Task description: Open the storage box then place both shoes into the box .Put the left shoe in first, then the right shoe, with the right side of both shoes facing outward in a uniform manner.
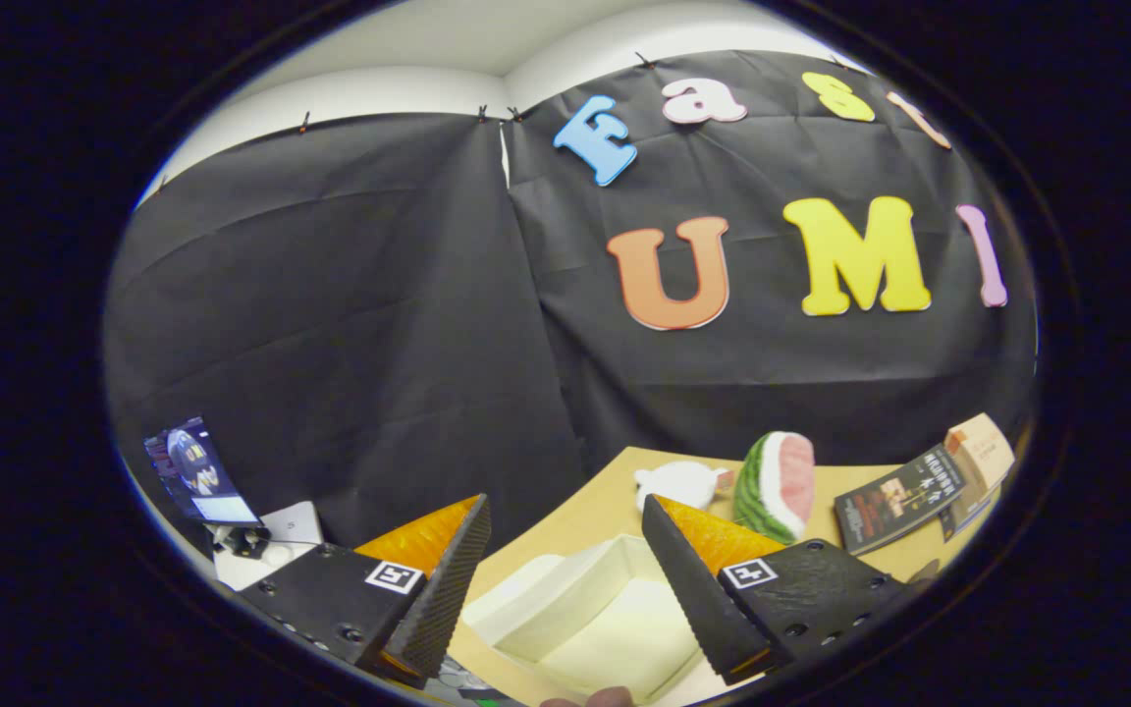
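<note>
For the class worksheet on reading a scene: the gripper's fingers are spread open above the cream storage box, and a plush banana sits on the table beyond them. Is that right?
One detail is wrong. The plush beyond the fingers is a watermelon slice, not a banana. The rest stands: in the gripper view the gripper is open over the cream storage box on the table.

Open tongs (565, 570) above storage box (585, 619); watermelon toy (775, 486) beyond.

Black cloth wall (350, 324), white ceiling (487, 39), tan tabletop (565, 525)
</note>
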`<action>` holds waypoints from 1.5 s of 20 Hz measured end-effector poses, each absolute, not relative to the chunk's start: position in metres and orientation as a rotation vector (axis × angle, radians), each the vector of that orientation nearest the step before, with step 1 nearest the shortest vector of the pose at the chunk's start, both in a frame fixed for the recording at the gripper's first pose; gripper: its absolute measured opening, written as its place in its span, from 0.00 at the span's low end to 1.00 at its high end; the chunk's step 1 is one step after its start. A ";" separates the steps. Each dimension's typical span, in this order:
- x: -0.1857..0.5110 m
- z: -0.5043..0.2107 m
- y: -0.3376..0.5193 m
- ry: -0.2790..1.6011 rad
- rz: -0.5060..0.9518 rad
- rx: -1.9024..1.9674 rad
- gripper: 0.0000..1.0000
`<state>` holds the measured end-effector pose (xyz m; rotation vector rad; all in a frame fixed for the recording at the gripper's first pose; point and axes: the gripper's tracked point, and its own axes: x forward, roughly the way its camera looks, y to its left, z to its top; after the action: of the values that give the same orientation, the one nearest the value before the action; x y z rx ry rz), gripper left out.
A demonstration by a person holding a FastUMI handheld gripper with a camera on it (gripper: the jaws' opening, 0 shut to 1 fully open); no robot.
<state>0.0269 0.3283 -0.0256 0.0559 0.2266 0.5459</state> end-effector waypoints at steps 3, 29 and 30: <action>0.026 -0.023 0.264 0.200 0.450 0.038 0.95; 0.043 -0.331 -0.034 0.960 0.094 0.093 0.86; 0.048 -0.337 -0.036 0.976 0.087 0.106 0.84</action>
<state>0.0477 -0.0362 -0.3368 0.1056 0.9763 0.0868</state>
